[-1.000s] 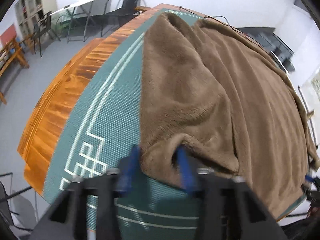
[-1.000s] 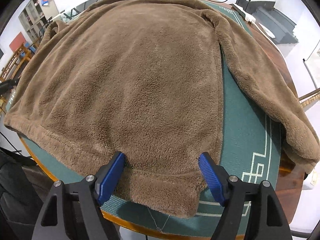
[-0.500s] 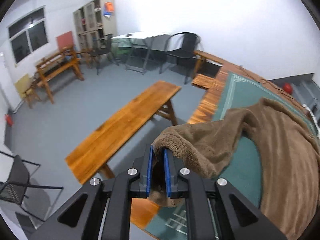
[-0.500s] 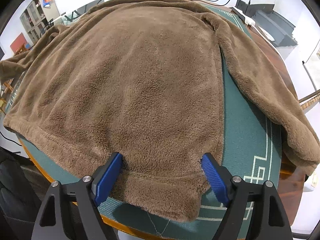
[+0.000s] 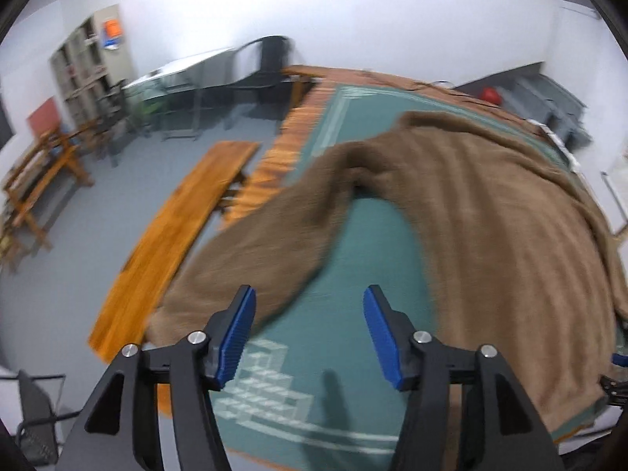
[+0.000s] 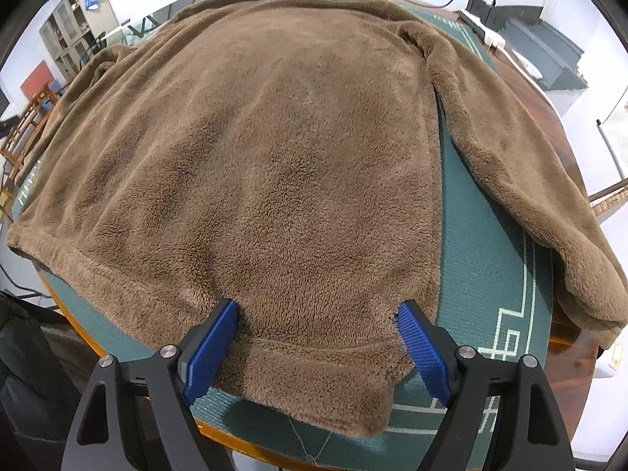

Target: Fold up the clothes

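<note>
Fold is judged at prep stage only: brown fleece top [image 6: 274, 165] is laid flat on the green mat [image 6: 494, 267] over the wooden worktop [image 5: 282, 157], no fold seen in the body yet. Left sleeve [image 5: 267, 243] is seen spread outward toward the worktop edge, its cuff at or just past the mat corner; the view is motion-blurred, so exact cuff contact cannot be told. Right sleeve [image 6: 530, 180] is stretched out to the side, cuff hanging over the worktop edge. Left gripper [image 5: 308, 327] jaws are wide apart with nothing between them, hovering over the mat just beside the left sleeve. Right gripper [image 6: 316, 343] jaws are also spread wide, straddling the hem [image 6: 298, 376] near the bottom corner; fleece lies between them but is not pinched. Hem corner overhangs the mat slightly, with a loose thread dangling. Done, as judged: garment flattened, sleeves laid out. Left: both sleeves to be folded in over the body, then the body folded up, all still pending. Thick pile is expected to spring back, so creases may need pressing down
</note>
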The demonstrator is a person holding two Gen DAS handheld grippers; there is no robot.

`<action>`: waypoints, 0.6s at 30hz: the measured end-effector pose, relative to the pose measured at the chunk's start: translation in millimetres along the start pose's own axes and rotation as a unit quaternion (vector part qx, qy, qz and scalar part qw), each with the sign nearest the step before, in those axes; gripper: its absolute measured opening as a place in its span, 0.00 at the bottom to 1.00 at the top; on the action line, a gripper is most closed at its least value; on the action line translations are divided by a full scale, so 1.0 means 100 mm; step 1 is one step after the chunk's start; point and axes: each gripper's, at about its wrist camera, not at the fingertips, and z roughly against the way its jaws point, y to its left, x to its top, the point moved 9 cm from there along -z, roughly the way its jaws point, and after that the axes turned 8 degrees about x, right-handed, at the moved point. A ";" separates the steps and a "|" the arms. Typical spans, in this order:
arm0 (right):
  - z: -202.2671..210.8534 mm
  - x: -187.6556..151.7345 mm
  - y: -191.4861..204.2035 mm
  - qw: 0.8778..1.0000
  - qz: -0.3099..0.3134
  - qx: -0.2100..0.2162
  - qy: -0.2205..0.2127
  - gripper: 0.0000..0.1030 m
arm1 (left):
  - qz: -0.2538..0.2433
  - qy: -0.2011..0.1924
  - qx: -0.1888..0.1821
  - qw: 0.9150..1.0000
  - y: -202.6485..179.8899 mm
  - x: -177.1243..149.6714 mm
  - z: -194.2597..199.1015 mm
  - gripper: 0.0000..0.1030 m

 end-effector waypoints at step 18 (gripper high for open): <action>0.18 0.55 -0.22 1.000 -0.016 -0.019 -0.014 0.83 | -0.084 0.057 -0.075 0.992 -1.21 0.27 -0.64 0.77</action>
